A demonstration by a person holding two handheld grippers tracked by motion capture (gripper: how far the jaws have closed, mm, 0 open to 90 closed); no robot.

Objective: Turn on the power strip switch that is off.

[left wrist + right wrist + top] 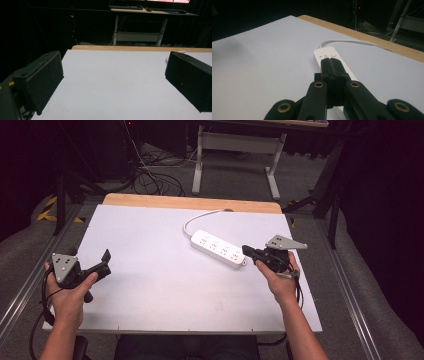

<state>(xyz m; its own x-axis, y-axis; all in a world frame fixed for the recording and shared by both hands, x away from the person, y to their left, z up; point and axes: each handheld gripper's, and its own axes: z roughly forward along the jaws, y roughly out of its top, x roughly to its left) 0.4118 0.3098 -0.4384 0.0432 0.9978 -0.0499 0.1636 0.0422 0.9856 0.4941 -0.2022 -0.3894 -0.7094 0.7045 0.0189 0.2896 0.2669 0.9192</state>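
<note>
— Nearest the front edge, what are the hands doing?
— Left gripper (102, 262) rests by the left edge, jaws wide. Right gripper (248, 251) hangs over the strip's near end, jaws closed on nothing.
— And the strip (218, 249)?
— Right of the table (150, 285) centre, cord (200, 217) running back. Probably light, rigid, slick plastic; grip across its narrow sides.

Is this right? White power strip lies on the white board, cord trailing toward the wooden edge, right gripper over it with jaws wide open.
Not quite. The right gripper has its jaws shut, empty, above the power strip, per the right gripper view. The rest holds: strip on the white board, cord toward the wooden edge.
</note>
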